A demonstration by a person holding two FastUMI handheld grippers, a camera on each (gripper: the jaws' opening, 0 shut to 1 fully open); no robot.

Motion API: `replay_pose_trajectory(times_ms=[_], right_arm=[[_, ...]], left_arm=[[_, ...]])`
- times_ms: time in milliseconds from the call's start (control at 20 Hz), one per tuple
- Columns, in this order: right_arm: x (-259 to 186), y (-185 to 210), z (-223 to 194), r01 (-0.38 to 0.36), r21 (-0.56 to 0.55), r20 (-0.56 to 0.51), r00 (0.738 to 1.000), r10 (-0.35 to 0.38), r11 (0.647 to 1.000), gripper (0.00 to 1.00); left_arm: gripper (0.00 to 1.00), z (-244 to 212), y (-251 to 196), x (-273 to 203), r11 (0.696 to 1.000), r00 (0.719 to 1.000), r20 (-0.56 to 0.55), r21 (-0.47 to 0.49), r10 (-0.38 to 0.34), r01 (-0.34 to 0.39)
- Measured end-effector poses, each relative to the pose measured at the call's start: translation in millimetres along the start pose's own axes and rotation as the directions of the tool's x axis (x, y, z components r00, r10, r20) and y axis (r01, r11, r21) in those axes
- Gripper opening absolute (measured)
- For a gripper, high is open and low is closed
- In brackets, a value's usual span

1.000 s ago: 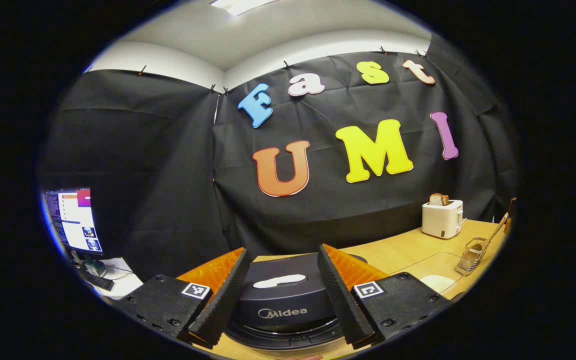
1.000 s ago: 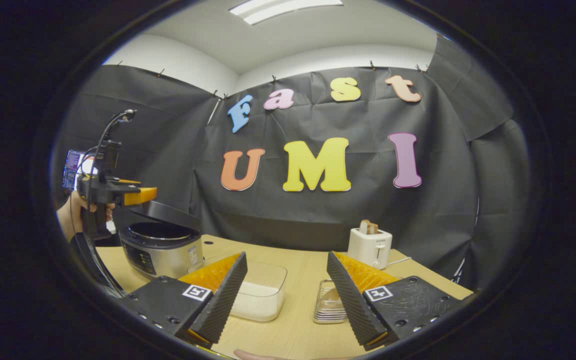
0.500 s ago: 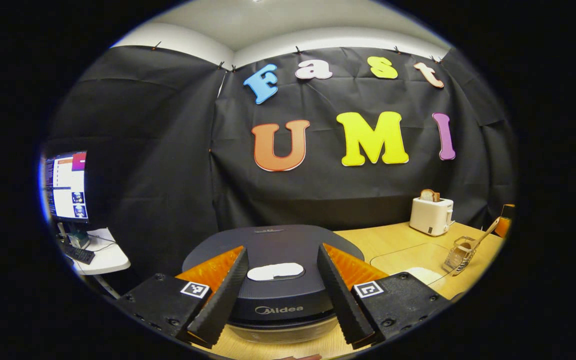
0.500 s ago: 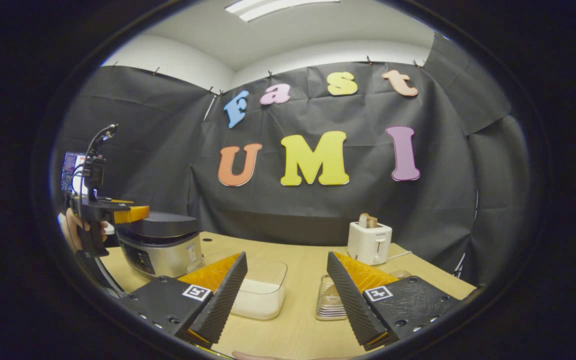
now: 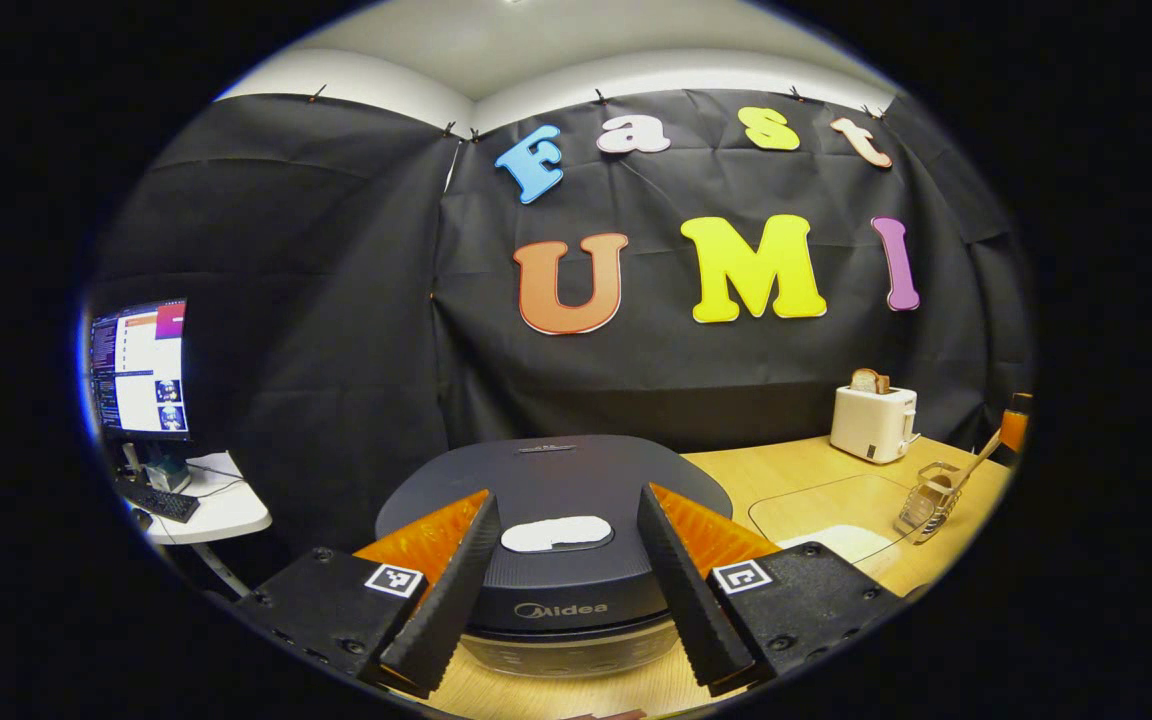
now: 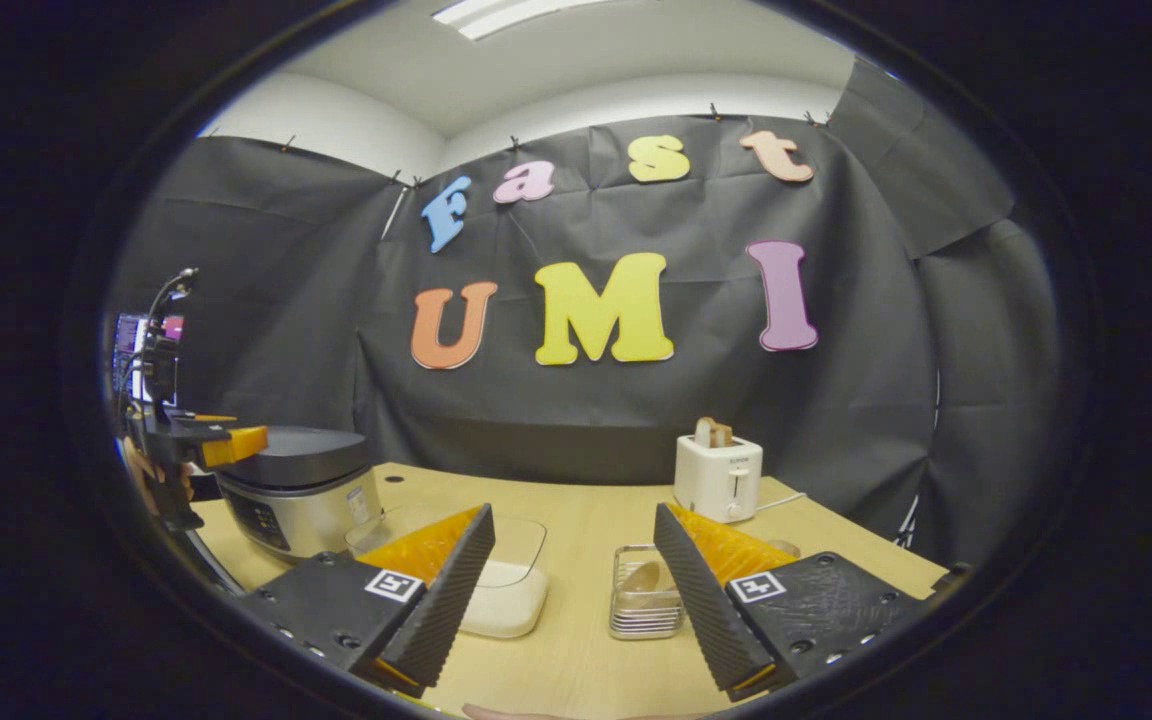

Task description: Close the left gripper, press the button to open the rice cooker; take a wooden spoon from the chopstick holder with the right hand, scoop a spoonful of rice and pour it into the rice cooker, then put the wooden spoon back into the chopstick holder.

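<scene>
both grippers gape wide: left gripper (image 5: 561, 590) above closed rice cooker (image 5: 556, 500), right gripper (image 6: 568, 590) near chopstick holder (image 6: 641, 605).

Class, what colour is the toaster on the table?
The toaster is white or cream, clearest in the right gripper view.

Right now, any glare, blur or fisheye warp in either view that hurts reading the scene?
Left gripper view: sharp, rice cooker lid evenly lit with only faint sheen; monitor blown out bright; wooden spoon squeezed at the warped edge. Right gripper view: ceiling light glares at top; table evenly lit; left tool small and bent near the rim.
</scene>
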State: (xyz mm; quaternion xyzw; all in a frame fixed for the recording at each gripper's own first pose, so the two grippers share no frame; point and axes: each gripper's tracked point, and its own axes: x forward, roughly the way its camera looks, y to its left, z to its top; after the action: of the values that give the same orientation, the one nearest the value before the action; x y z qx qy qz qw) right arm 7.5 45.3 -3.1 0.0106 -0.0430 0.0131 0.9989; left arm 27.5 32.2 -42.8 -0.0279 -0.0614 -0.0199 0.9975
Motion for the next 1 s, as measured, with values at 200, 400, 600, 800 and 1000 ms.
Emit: replay_pose_trajectory(times_ms=[200, 400, 600, 800, 1000], right_arm=[[-2, 1, 0, -0.006, -0.001, -0.004, 1.000, 0.006, 1.000, 0.95], [-1, -1, 2, -0.004, -0.015, 0.001, 1.000, 0.004, 1.000, 0.95], [-2, -2, 1, 0.000, -0.006, -0.005, 1.000, 0.000, 1.000, 0.95], [-5, 1, 5, -0.008, -0.012, 0.005, 1.000, 0.008, 1.000, 0.95], [-6, 3, 6, -0.011, -0.029, 0.004, 1.000, 0.011, 1.000, 0.95]], left_arm=[[0.89, -1, 2, -9, 1.000, 0.999, -0.018, -0.002, 0.030, -0.030], [0.88, -2, 0, -20, 0.998, 0.998, -0.024, 0.008, 0.063, -0.062], [0.86, -13, -2, -22, 0.998, 0.996, -0.071, 0.005, 0.055, -0.055], [0.86, -9, -3, -27, 0.999, 0.997, -0.047, 0.006, 0.053, -0.053], [0.84, -10, -6, -43, 0.997, 0.996, -0.030, 0.012, 0.082, -0.081]])
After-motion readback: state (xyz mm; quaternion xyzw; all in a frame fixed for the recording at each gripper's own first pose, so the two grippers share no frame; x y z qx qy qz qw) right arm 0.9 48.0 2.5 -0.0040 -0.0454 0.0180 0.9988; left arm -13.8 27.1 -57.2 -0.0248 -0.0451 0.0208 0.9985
